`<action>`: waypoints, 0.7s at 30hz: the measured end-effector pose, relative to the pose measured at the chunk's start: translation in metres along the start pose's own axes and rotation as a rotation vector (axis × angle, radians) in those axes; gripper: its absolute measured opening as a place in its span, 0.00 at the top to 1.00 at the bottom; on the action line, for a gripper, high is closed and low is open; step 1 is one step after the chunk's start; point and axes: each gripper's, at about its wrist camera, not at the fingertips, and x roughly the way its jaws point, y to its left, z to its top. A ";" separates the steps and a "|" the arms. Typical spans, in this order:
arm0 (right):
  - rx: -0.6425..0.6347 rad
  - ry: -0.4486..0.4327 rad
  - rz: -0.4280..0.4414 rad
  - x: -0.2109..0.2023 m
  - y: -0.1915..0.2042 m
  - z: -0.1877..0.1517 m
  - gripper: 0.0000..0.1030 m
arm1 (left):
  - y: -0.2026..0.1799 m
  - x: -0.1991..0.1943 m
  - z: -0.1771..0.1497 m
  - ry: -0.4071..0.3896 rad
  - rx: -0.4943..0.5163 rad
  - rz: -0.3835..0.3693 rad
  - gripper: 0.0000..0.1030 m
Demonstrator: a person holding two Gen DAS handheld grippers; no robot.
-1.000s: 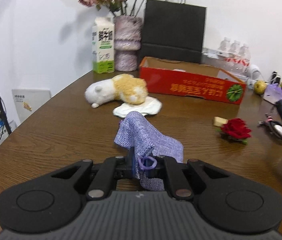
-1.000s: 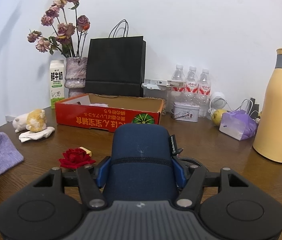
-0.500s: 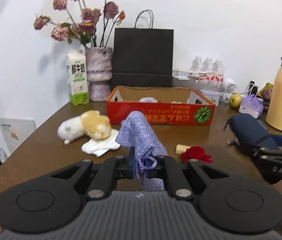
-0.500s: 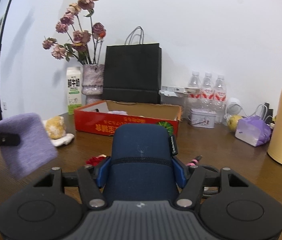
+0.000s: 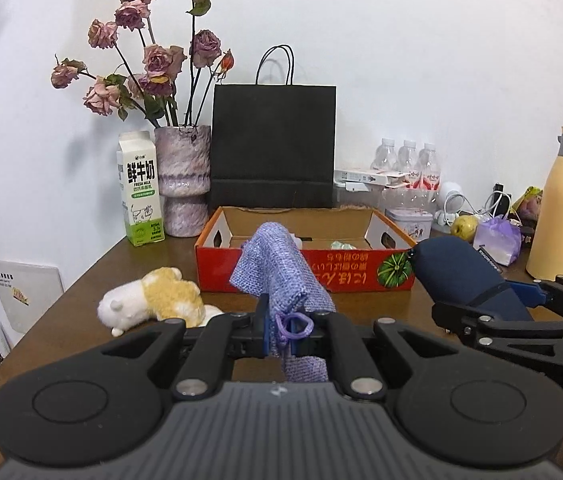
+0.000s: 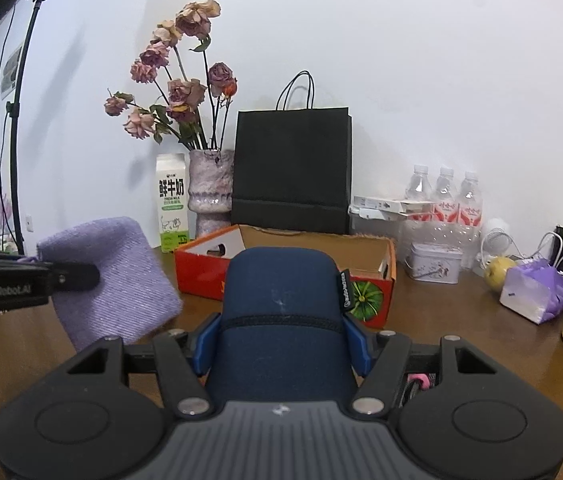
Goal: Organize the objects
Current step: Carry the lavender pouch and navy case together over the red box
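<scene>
While the left gripper (image 5: 281, 330) pinches a purple pouch (image 5: 281, 280) by its drawstring end, fingers (image 5: 262, 330) pressed tight on the cloth, the pouch hangs clear of the desk (image 5: 93, 280). At twelve o'clock stands the red box (image 5: 305, 276), open-topped, with a black bag (image 5: 273, 144) behind it. At ten o'clock lies a plush hamster (image 5: 153, 300); a milk carton (image 5: 139, 188) and vase (image 5: 182, 184) stand at eleven. At three o'clock the right gripper (image 6: 281, 346) clamps a navy case (image 6: 281, 312) between its blue fingers (image 6: 205, 344), also held above the desk, just short of the box.
</scene>
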 end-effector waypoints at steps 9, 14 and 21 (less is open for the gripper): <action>0.012 -0.003 0.006 0.024 -0.001 0.023 0.40 | 0.000 0.024 0.021 -0.012 -0.009 0.013 0.91; 0.026 0.002 0.000 0.040 -0.004 0.032 0.40 | 0.000 0.037 0.030 -0.031 -0.020 0.015 0.91; 0.033 -0.004 -0.011 0.060 -0.007 0.045 0.40 | -0.002 0.056 0.043 -0.052 -0.041 0.019 0.91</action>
